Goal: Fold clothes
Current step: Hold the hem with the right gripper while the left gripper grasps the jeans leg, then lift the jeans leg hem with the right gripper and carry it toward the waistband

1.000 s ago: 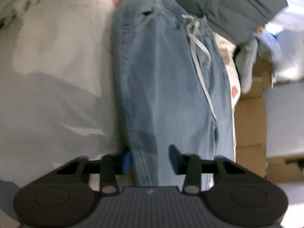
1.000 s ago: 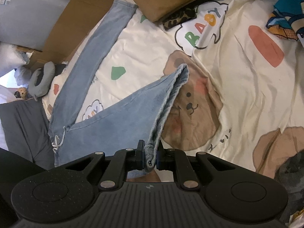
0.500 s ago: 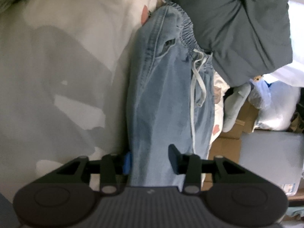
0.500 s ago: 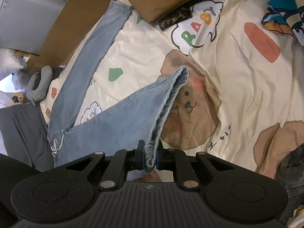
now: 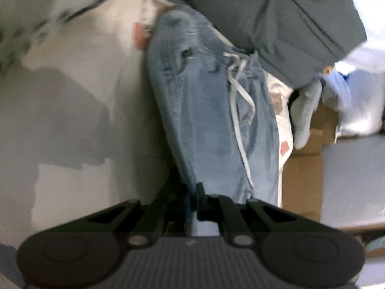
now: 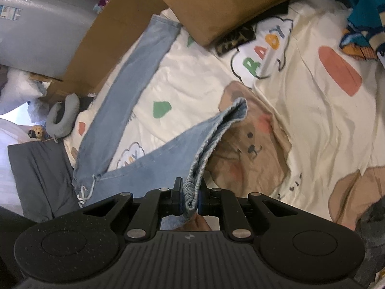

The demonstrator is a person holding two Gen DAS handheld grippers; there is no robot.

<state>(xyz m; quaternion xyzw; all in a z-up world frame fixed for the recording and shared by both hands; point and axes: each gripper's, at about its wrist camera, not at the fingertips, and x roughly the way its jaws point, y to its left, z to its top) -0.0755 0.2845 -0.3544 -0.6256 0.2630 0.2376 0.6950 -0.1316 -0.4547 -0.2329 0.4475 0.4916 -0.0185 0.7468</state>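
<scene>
My left gripper (image 5: 192,201) is clamped tight on an edge of the light blue jeans (image 5: 211,120), the denim pinched between its pads right at the fingertips. From there the jeans stretch straight ahead of it to the elastic waistband, with the white drawstring (image 5: 240,110) trailing down the cloth just right of centre. My right gripper (image 6: 190,196) is closed on the hem of one trouser leg (image 6: 216,132), which rises in a fold ahead of its fingers and stands off the bed. The other leg (image 6: 134,72) lies flat, running away to the upper left of that gripper. Under the jeans is the cream bedsheet (image 6: 312,132) printed with bears. Ahead of the right gripper lies a tan cushion (image 6: 223,4); to its far left, a grey neck pillow (image 6: 63,115) beside cardboard boxes (image 6: 115,24).
</scene>
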